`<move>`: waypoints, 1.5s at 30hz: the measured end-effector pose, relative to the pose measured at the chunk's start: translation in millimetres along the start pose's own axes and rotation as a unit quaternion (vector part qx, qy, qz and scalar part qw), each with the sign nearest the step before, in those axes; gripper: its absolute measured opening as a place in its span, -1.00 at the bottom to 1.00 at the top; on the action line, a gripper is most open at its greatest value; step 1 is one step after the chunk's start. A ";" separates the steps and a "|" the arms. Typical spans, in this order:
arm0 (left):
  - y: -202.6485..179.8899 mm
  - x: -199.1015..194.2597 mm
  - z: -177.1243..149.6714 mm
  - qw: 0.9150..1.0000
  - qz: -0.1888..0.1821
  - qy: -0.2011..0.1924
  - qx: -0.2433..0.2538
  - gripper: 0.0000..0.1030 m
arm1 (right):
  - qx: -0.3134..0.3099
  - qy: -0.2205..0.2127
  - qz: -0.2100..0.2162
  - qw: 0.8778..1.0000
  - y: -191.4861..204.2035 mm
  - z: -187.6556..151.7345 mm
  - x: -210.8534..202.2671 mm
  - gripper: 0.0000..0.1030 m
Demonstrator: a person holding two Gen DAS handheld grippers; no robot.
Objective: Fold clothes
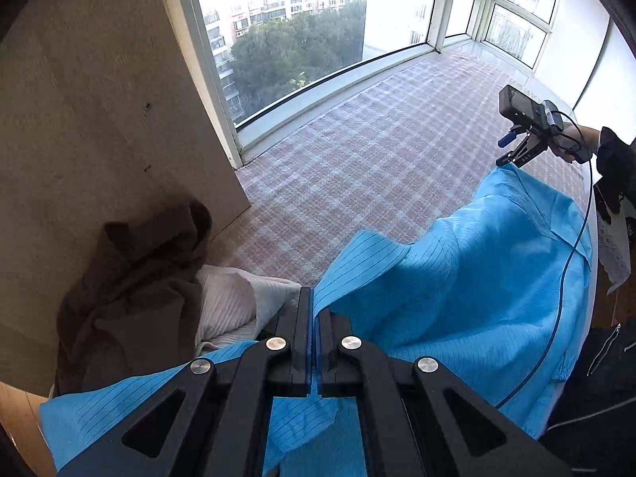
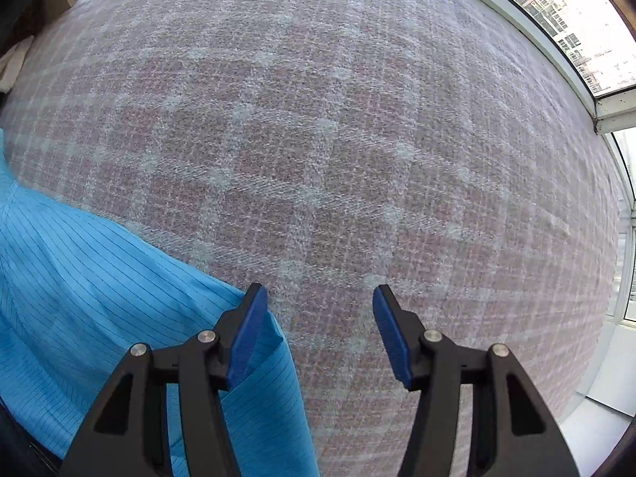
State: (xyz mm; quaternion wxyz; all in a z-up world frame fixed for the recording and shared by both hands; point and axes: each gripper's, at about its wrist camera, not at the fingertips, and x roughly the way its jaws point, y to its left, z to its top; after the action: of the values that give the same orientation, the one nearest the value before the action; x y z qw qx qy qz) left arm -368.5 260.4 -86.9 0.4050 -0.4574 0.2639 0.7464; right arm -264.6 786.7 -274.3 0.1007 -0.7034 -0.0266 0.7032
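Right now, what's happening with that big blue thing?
A person is folding clothes with a two-finger gripper in each hand. The left gripper is shut on the edge of the blue garment and lifts it off the checked blanket. The right gripper is open over the blanket, one finger against the garment's far edge, gripping nothing. A brown garment and a white one lie bunched by the wall, not folded.

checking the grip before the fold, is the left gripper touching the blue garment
Touching. The left wrist view shows the left gripper with jaws closed on an edge of the blue garment, the cloth pinched between them and rising from the tips.
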 end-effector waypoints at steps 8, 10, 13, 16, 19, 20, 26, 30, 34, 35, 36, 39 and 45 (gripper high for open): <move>-5.0 -0.8 -5.6 1.000 0.003 0.008 0.002 -1.00 | -0.046 -0.036 -0.111 0.992 67.6 -24.4 -6.9 0.08; -5.7 -0.4 -5.8 1.000 0.002 0.009 0.002 -1.00 | -0.050 -0.050 -0.121 0.990 76.8 -28.1 -9.4 -0.06; -8.7 2.2 -4.5 1.000 0.006 0.010 0.006 -1.00 | -0.030 -0.052 -0.057 0.997 86.3 -47.2 -10.0 -0.95; -13.0 3.3 -4.3 1.000 0.003 0.010 0.012 -1.00 | -0.022 -0.058 -0.028 0.998 92.0 -70.3 -15.5 -0.95; -17.7 4.6 -4.8 1.000 -0.001 0.014 0.020 -1.00 | 0.025 -0.066 0.066 0.995 81.9 -88.4 -27.9 -0.95; -19.3 5.1 -5.0 1.000 -0.002 0.015 0.023 -1.00 | 0.037 -0.059 0.084 0.994 76.4 -90.1 -30.3 -0.89; -23.2 8.1 -4.4 0.999 -0.007 0.020 0.025 -1.00 | 0.061 -0.085 0.162 0.981 38.6 -89.4 -49.3 -0.03; -23.5 9.6 -3.4 0.999 -0.006 0.023 0.026 -1.00 | 0.030 -0.083 0.136 0.987 -56.9 -45.3 -73.8 0.18; -22.8 11.5 -1.5 0.999 -0.006 0.025 0.025 -1.00 | 0.045 -0.074 0.150 0.985 -43.2 -95.7 -75.9 0.18; -22.6 12.5 -1.1 0.999 -0.005 0.027 0.026 -1.00 | 0.044 -0.072 0.151 0.985 -41.6 -93.2 -74.0 0.18; -22.8 13.8 -1.3 0.999 -0.003 0.029 0.027 -1.00 | 0.037 -0.064 0.146 0.986 -37.7 -87.3 -67.9 0.18; -23.6 17.6 -3.1 0.999 0.002 0.034 0.029 -1.00 | 0.013 -0.032 0.107 0.994 -18.6 -88.6 -42.0 0.16; -23.7 21.1 -6.8 1.000 0.005 0.027 0.014 -1.00 | 0.012 -0.056 0.119 0.991 -2.1 -100.0 -52.3 -0.96</move>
State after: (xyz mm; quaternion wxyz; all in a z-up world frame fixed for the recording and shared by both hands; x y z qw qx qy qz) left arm -350.6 275.5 -109.4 0.4002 -0.4708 0.2874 0.7319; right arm -165.4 769.0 -223.4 0.0231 -0.6598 0.0595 0.7488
